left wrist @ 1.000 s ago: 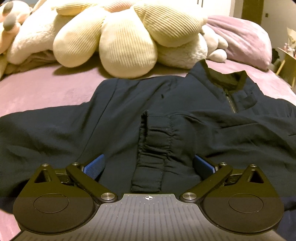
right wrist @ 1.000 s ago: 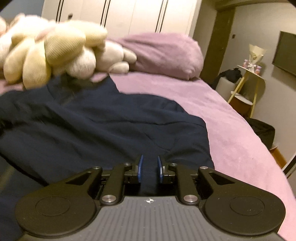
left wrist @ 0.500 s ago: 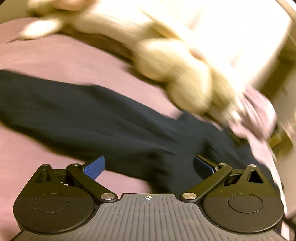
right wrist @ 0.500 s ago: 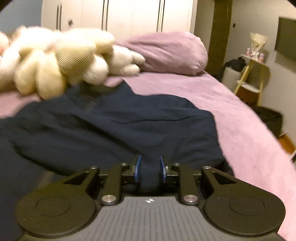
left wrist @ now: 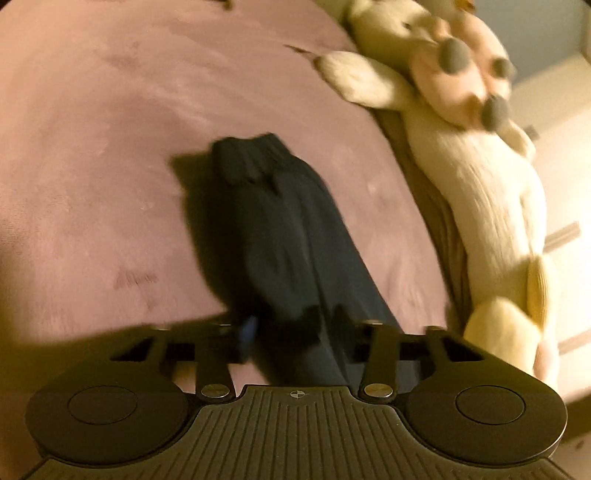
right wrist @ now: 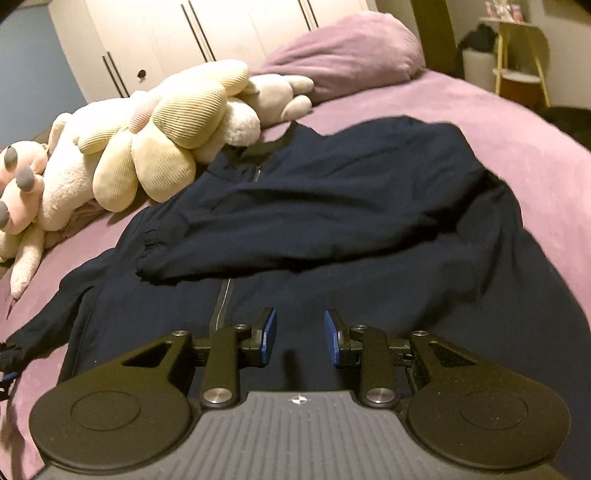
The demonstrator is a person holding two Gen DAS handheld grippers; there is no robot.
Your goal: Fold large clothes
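Note:
A navy zip jacket (right wrist: 369,229) lies face up on the purple bed (right wrist: 517,122). One sleeve is folded across its chest, with the cuff (right wrist: 147,254) near the zip (right wrist: 221,299). My right gripper (right wrist: 300,332) hovers open over the jacket's lower front, and nothing is between its blue pads (right wrist: 269,332). In the blurred left wrist view the other sleeve (left wrist: 295,236) runs away from me to its ribbed cuff (left wrist: 247,158) and casts a shadow on the bed. My left gripper (left wrist: 295,328) is closing, and its jaws stand on either side of this sleeve's bunched near end.
Cream and pink plush toys (right wrist: 166,125) are piled along the head of the bed, close to the jacket's collar. A purple pillow (right wrist: 347,51) lies behind them, in front of white wardrobe doors (right wrist: 221,29). A yellow-legged side table (right wrist: 517,55) stands beyond the bed's right edge.
My left gripper swung from the jacket's front out to the left sleeve, rolled over, and its jaws narrowed around the sleeve. My right gripper let go of the pinched fabric and opened.

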